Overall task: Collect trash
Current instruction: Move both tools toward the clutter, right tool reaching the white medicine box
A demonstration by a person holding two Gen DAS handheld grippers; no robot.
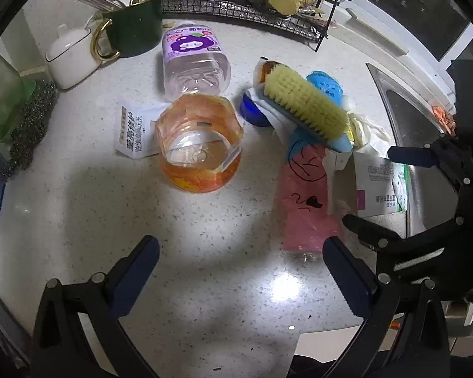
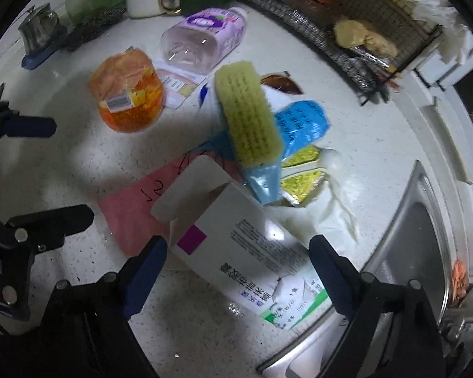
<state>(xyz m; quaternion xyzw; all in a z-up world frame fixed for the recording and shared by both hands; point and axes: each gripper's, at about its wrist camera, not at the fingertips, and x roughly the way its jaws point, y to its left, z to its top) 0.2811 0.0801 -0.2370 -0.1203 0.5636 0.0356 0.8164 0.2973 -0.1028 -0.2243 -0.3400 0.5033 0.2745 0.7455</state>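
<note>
White carton [image 2: 236, 245] between parted right tool [image 2: 238, 260] fingers

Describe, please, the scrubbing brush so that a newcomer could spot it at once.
Start from the steel sink and look across the speckled countertop to the heap of wrappers beside it. The scrubbing brush lies on top, the only thing with pale yellow bristles and a light blue back.

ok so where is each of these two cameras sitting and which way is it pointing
Left wrist: on the left tool, looking steeply down at the countertop, orange container and pink bottle; its own open fingers show, and the right tool at the right edge.
Right wrist: on the right tool, looking down at a white carton between its open fingers; the left tool shows at the left.
Shared: scrub brush, purple-labelled bottle, sink.
</note>
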